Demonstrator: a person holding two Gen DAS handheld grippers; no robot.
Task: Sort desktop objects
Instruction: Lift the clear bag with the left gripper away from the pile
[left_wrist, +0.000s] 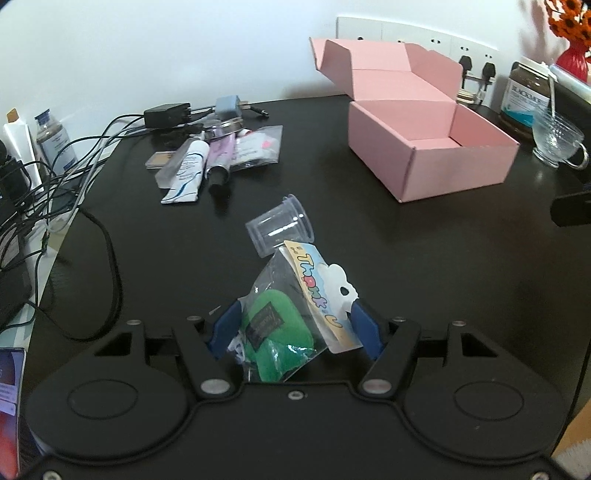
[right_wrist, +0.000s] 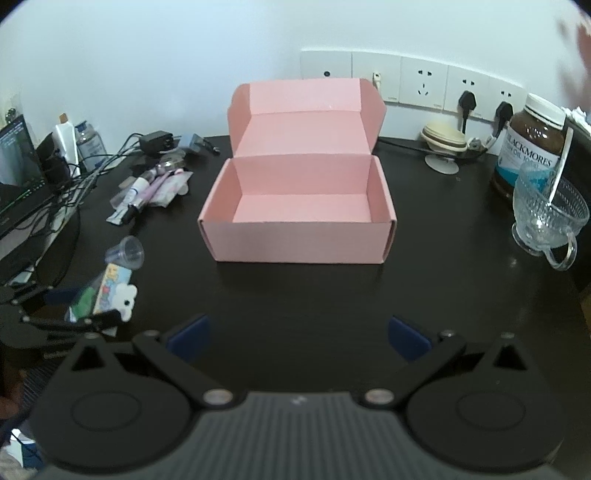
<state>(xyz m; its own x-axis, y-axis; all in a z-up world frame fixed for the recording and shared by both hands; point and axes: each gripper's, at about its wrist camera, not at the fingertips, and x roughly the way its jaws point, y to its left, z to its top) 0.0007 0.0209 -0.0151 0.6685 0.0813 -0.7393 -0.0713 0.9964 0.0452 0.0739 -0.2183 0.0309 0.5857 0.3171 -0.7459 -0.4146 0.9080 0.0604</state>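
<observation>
Gripping the clear packet (left_wrist: 280, 317) with the green item inside, the left gripper (left_wrist: 295, 325) holds it low over the dark desk (left_wrist: 406, 277) — its card header tilts up toward the lying plastic cup (left_wrist: 279, 225). Right of it the pink box (right_wrist: 299, 206) stands lid-up, a likely destination — the right gripper (right_wrist: 299, 336) hangs wide, empty.
</observation>
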